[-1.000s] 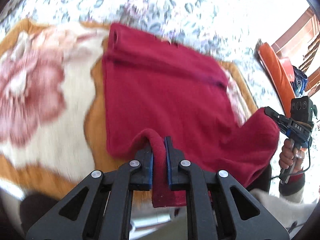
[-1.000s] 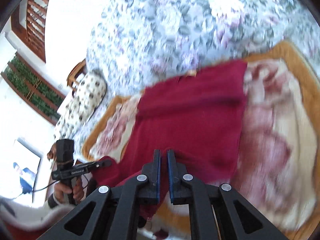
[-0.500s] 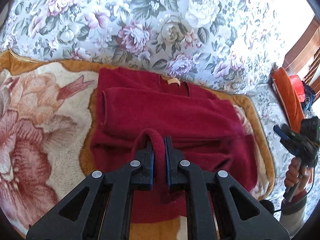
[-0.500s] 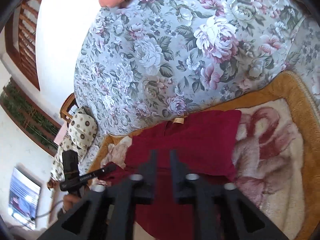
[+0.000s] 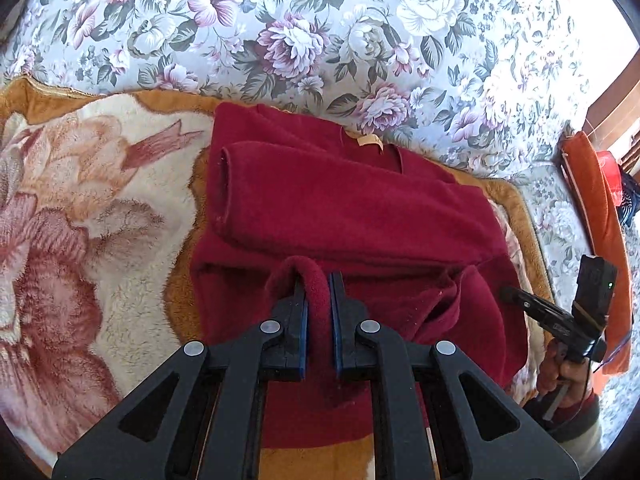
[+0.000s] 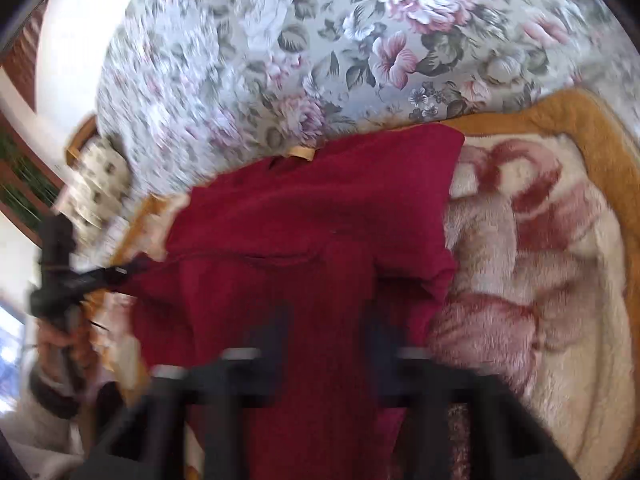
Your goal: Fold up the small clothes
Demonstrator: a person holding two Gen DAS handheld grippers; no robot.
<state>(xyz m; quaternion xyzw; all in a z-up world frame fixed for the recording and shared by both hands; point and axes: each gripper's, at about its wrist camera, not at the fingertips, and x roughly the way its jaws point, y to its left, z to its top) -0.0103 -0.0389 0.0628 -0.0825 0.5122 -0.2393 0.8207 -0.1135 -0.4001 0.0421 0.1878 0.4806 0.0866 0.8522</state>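
Left tongs (image 5: 316, 280) are clamped on a raised loop of the dark red fleece sweater (image 5: 340, 208). The blue pads pinch the thick, nappy cloth on both sides.

The right tongs (image 6: 328, 320) are smeared by motion in their own view. The two fingers show only as dark streaks standing apart, their jaws having just been closing. Red fleece fills the gap beneath them, and I cannot tell whether the pads touch it.

The sweater lies on a plush blanket (image 5: 100, 200), cream with pink roses and a mustard border. One sleeve is folded flat across the chest, and a tan neck label (image 5: 370, 141) marks the far edge. The near hem is cut off behind the black finger frames.

A floral bedspread (image 5: 320, 20) lies beyond. At the right edge, a hand (image 5: 568, 368) grips the other tool near an orange cushion (image 5: 600, 208).
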